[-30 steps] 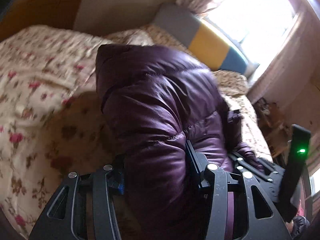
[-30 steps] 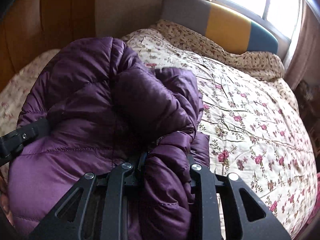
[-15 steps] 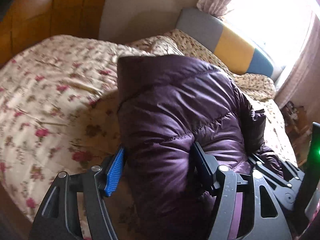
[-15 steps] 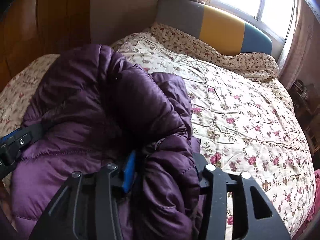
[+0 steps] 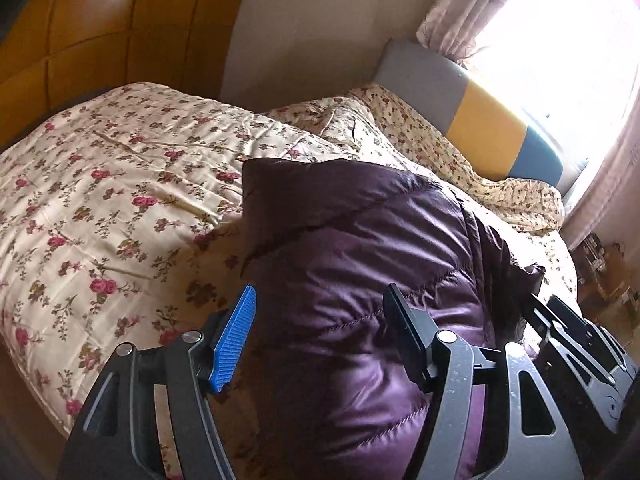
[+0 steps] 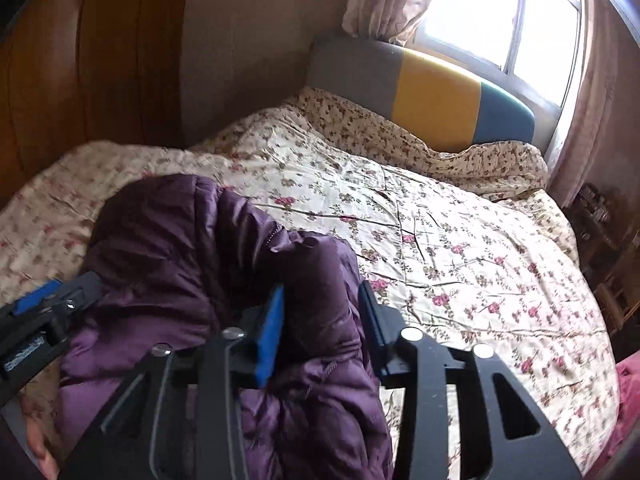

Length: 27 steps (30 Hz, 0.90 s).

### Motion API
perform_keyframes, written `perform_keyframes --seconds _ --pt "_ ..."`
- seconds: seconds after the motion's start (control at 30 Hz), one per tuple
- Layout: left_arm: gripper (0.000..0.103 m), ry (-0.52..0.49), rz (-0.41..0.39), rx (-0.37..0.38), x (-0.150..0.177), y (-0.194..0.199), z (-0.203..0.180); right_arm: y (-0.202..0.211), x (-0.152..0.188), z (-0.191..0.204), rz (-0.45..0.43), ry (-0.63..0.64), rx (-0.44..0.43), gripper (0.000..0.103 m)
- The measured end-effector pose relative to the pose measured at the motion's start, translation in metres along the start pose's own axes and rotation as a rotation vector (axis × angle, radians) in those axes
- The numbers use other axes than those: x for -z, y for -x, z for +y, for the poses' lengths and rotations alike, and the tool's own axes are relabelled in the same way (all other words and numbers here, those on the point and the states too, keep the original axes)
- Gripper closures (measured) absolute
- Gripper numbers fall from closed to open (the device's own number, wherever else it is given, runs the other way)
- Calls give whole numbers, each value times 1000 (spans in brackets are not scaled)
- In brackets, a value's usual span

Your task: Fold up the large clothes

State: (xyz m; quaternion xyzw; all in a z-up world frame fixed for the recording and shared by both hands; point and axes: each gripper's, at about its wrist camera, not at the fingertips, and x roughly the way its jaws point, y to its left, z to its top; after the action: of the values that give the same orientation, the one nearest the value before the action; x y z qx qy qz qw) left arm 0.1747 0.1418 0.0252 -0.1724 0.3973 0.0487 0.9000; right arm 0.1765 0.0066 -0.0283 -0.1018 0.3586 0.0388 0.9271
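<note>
A purple puffer jacket (image 5: 360,248) lies bunched on the floral bedspread (image 5: 100,184) near the bed's front edge; it also shows in the right wrist view (image 6: 180,248). My left gripper (image 5: 320,320) is open, its jaws spread wide on either side of the jacket's near edge, with the blue left pad (image 5: 234,338) clear of the fabric. My right gripper (image 6: 322,316) is open too, with a jacket fold loose between its blue pad (image 6: 270,336) and the other finger. The left gripper also shows at the left edge of the right wrist view (image 6: 44,312).
The bed has a grey, yellow and blue headboard (image 6: 432,96) under a bright window (image 6: 500,12) with curtains. A brown wooden wall (image 5: 100,28) stands on the left. Clutter (image 6: 600,216) sits beside the bed on the right. Open bedspread (image 6: 460,248) lies right of the jacket.
Both grippers have opened and let go of the jacket, which has dropped lower onto the bed. Both have drawn back a little toward the bed's front edge.
</note>
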Motion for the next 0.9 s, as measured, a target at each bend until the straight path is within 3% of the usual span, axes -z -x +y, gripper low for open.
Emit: perform_keyframes --seconds 0.17,0.43,0.67,0.8,0.9 --pt "38 -37 30 -13 -1 -18 -9 -36 7 19 84 120 74 73" --pt "34 -80 63 -33 13 -47 -12 -70 38 30 144 190 95 75" --pt "32 -115 18 -70 30 -54 -16 -80 54 26 112 157 79 75" --pt "32 -120 17 -79 26 -49 -15 -70 48 14 99 106 27 75" --pt "31 -138 -2 -92 23 -31 -19 -56 46 3 81 53 -18 63"
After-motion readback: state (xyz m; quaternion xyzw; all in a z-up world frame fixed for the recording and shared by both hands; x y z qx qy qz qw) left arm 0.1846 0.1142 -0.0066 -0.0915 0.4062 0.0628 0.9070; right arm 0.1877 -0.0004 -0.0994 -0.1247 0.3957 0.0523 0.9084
